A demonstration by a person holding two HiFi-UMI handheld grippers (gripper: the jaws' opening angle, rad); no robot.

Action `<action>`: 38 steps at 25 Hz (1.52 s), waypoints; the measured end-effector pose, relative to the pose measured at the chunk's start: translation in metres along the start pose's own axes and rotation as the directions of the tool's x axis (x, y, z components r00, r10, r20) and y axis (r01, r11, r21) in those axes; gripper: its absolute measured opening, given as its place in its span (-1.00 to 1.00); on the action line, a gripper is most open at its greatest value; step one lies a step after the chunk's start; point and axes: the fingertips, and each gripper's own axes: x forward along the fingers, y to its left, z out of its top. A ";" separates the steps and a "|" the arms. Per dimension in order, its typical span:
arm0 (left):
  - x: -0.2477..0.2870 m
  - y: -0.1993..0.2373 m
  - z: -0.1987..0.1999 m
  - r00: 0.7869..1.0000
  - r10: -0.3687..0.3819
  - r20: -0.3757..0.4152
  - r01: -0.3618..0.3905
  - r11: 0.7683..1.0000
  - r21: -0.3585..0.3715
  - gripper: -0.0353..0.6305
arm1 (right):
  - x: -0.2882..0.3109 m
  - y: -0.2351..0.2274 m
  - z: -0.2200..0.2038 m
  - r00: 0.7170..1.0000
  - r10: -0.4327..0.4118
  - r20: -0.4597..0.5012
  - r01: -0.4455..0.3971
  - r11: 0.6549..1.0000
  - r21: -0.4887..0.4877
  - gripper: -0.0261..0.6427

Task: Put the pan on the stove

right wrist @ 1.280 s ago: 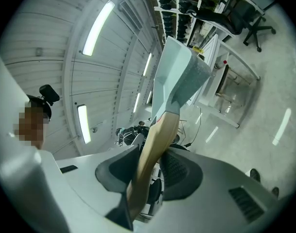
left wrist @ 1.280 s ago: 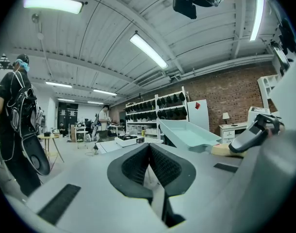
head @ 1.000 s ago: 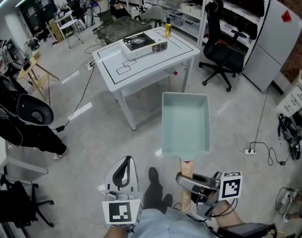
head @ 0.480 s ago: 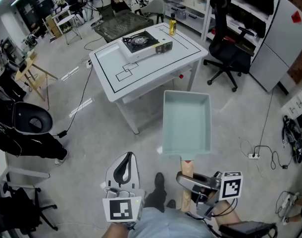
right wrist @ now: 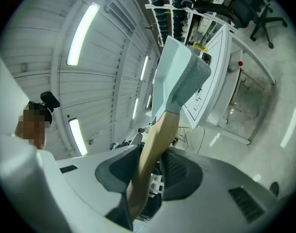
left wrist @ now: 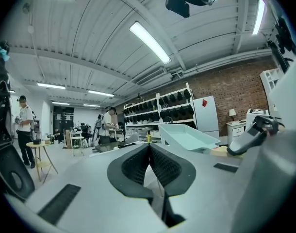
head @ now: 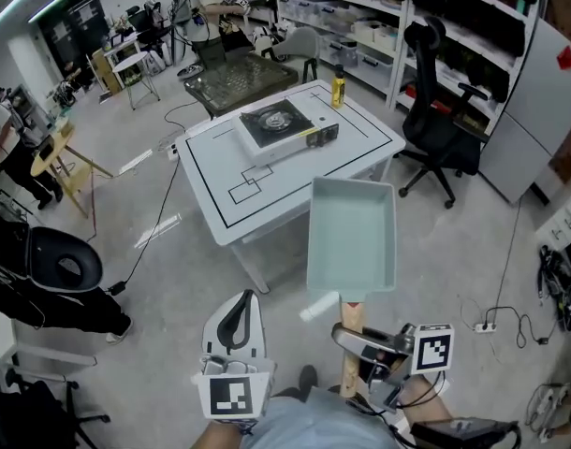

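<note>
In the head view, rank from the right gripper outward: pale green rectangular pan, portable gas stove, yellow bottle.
1. Pale green rectangular pan: wooden handle clamped in the right gripper, straight ahead.
2. Portable gas stove: on the white table, ahead and left.
3. Yellow bottle: table's far edge, beyond the stove.

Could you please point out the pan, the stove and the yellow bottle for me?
pan [head: 351, 237]: head view, middle of its pale inner floor.
stove [head: 275, 121]: head view, on its black burner.
yellow bottle [head: 338, 92]: head view, on its body.
</note>
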 end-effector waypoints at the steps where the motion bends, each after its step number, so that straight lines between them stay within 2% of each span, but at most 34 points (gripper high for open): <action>1: 0.005 0.003 0.001 1.000 -0.001 0.004 0.001 1.000 0.007 -0.84 | 0.004 -0.002 0.008 1.000 -0.004 0.003 0.004 1.000 -0.004 -0.48; 14: 0.081 0.016 -0.020 0.998 -0.012 -0.059 0.012 1.000 0.003 -0.84 | 0.027 -0.039 0.078 1.000 -0.024 0.015 0.024 1.000 0.000 -0.48; 22: 0.164 0.011 -0.027 0.995 -0.001 -0.103 0.002 1.000 0.003 -0.84 | 0.033 -0.081 0.140 0.999 -0.043 -0.016 0.044 0.998 0.033 -0.48; 27: 0.224 0.019 -0.031 0.987 0.045 -0.152 -0.043 0.999 0.019 -0.84 | 0.045 -0.106 0.191 0.998 -0.043 -0.053 0.046 0.997 0.054 -0.48; 31: 0.268 0.020 -0.023 0.991 0.060 -0.122 -0.060 0.998 0.006 -0.84 | 0.060 -0.121 0.237 0.995 -0.023 -0.092 0.028 0.998 0.053 -0.48; 38: 0.324 0.034 0.003 0.987 0.142 -0.080 -0.141 0.990 0.016 -0.84 | 0.087 -0.132 0.309 0.986 0.010 -0.167 -0.005 0.999 0.032 -0.48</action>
